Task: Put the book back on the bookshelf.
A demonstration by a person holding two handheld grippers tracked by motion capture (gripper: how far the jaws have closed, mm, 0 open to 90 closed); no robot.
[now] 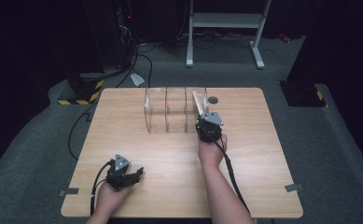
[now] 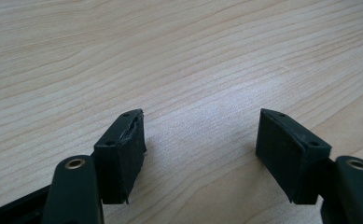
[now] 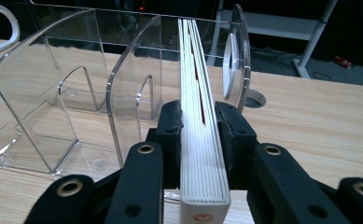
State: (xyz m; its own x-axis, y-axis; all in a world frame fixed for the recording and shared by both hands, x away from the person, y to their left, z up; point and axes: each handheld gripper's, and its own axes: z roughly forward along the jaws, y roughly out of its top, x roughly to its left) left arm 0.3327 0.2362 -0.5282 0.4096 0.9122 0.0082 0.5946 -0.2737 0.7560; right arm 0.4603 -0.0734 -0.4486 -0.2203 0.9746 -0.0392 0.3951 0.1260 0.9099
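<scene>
A clear acrylic rack (image 1: 167,112) with upright dividers stands at the far middle of the wooden table (image 1: 254,158). A thin white book (image 1: 198,101) stands on edge, leaning in the rack's right-hand slot. My right gripper (image 1: 203,121) is shut on the book's near end. In the right gripper view the pads press both sides of the book (image 3: 193,70) beside the rack's dividers (image 3: 53,93), with my right gripper (image 3: 201,128) at the rack's front. My left gripper (image 1: 138,172) rests at the near left of the table, open (image 2: 200,144), with bare wood between its jaws.
A round grommet hole (image 1: 213,100) sits in the table just right of the rack. Behind the table stands a white metal frame (image 1: 226,21) on grey carpet. Black cables (image 1: 76,126) trail on the floor at the left.
</scene>
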